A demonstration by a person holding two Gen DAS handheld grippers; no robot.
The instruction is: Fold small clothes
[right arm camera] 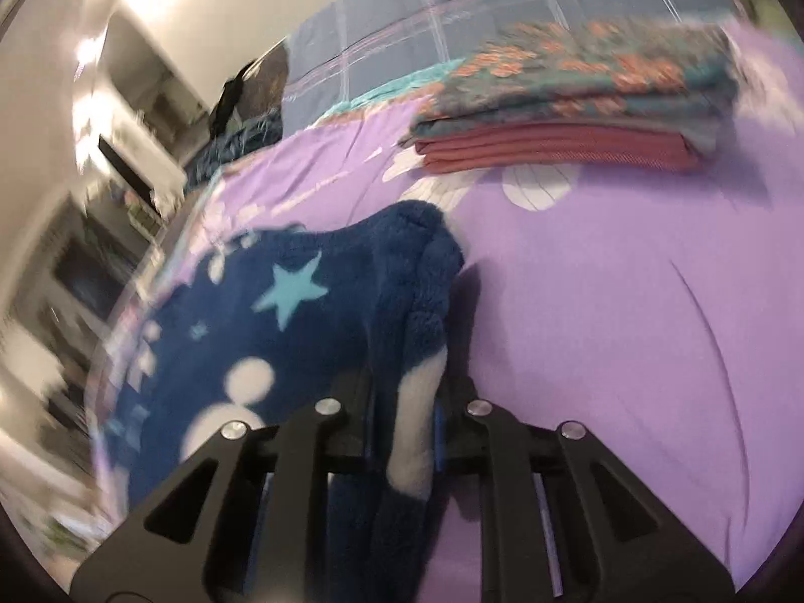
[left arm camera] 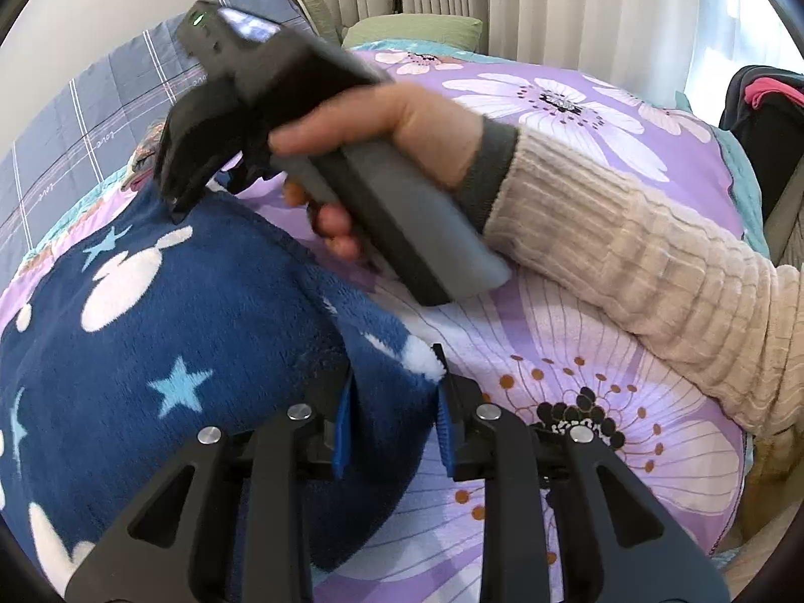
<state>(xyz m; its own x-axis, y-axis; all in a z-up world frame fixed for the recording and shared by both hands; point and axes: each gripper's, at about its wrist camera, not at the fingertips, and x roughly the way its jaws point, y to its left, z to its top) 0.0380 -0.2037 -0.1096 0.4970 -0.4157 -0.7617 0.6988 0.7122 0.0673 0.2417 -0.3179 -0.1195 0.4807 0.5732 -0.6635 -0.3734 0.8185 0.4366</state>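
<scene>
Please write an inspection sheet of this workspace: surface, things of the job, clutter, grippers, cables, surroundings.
Surface: bed with purple flower-print bedcover, soft and wrinkled.
Job's things: navy fleece garment with stars and white shapes, lying on the bedcover, held at two edges.
Clutter: stack of folded clothes, floral piece over a red piece, apart from the garment; black bag with pink cloth at the bed's edge.
Grippers: left gripper has fleece between its blue-padded fingers; right gripper likewise, and is seen in the left view at the garment's far corner.
Cables: nothing seen.
Surroundings: grey checked quilt, green pillow, pale curtains; blurred furniture in the right view.
</scene>
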